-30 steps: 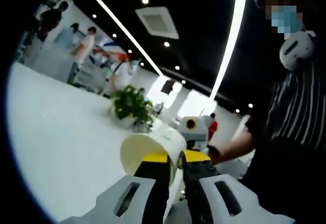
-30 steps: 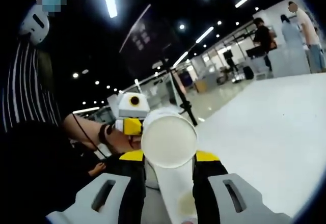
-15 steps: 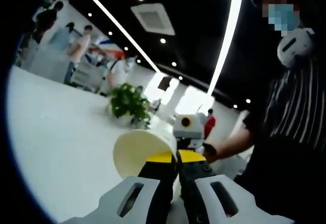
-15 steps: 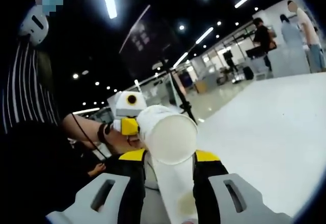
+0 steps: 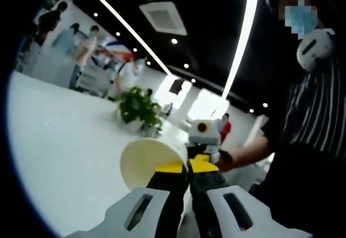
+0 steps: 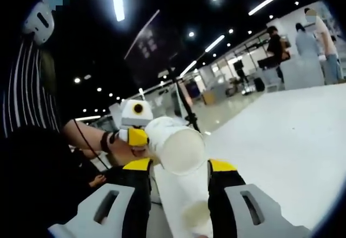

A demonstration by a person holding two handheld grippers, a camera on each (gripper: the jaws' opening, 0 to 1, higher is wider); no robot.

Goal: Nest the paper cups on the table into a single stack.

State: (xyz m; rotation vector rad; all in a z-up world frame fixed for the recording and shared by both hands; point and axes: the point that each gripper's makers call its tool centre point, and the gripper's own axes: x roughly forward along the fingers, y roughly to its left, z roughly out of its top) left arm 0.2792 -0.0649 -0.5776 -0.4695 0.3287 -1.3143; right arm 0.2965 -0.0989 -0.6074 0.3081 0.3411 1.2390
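Observation:
In the left gripper view, my left gripper is shut on the rim wall of a white paper cup, whose open mouth faces the camera. Beyond it the right gripper comes in, held by a person's hand. In the right gripper view, my right gripper is shut across a second white paper cup that lies along its jaws. The first cup hangs base-first just above that cup's far end, tilted, with the left gripper pinching it from the left. I cannot tell whether the two cups touch.
A white table stretches to the left, with a potted green plant on its far part. The person in a striped top stands close on the right. Several other people stand far off past the table.
The left-held cup has turned its mouth toward the left camera and tilted, and its base has sunk slightly toward the cup in the right gripper. Both grips are unchanged.

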